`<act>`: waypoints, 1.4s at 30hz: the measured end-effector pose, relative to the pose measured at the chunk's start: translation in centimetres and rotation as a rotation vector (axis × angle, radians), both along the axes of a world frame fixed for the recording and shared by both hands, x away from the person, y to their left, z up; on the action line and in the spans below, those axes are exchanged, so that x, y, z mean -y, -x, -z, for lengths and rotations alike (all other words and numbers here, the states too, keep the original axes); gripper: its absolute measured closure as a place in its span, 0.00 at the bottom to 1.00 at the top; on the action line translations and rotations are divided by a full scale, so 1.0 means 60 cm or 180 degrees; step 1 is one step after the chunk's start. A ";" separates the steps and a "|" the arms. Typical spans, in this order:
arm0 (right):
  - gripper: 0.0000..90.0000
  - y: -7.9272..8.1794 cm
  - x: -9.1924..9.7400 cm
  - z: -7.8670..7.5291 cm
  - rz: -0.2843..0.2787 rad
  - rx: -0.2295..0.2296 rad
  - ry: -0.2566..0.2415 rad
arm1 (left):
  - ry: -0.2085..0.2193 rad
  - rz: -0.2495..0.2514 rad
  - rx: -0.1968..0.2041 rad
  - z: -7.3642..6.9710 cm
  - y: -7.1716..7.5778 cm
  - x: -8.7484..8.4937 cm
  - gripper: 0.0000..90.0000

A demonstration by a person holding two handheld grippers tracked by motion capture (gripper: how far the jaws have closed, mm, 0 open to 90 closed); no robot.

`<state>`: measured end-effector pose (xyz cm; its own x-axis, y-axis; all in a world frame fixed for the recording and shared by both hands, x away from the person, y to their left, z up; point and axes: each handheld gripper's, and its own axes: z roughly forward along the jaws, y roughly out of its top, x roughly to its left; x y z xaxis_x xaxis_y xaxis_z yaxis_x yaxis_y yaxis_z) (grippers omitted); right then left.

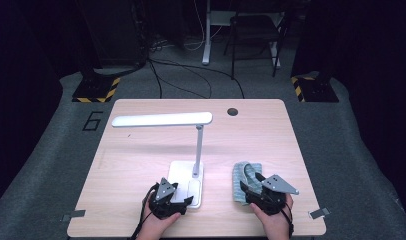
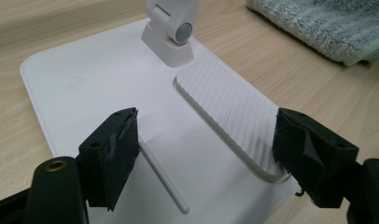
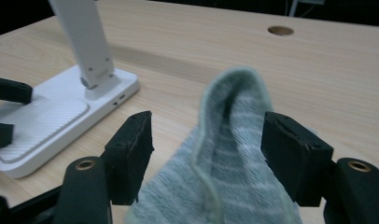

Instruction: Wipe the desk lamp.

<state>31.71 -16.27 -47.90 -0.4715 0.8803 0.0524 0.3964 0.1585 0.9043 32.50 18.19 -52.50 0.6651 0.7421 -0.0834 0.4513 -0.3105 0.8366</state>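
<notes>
Left tool (image 1: 172, 199) gapes over the lamp base (image 1: 183, 175) near the worktop's (image 1: 141, 150) near edge; right tool (image 1: 256, 192), jaws wide, straddles the ungripped towel (image 1: 246, 177) beside it.

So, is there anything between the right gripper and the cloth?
Nothing visible. The right gripper has open jaws on either side of the raised fold of the grey cloth. The lamp base is off to the side.
</notes>
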 end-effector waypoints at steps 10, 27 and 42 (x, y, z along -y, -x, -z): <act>0.31 -0.031 0.007 0.045 0.0155 -0.0352 0.0315 | 0.0020 -0.0028 0.0028 0.001 0.000 0.001 0.25; 0.31 -0.060 0.027 0.077 0.0245 -0.0748 0.0149 | 0.0006 -0.0011 0.0038 0.001 -0.001 0.000 0.25; 0.68 -0.057 0.023 0.076 0.0020 -0.0833 0.0007 | 0.0002 -0.0007 0.0040 0.001 -0.001 0.000 0.25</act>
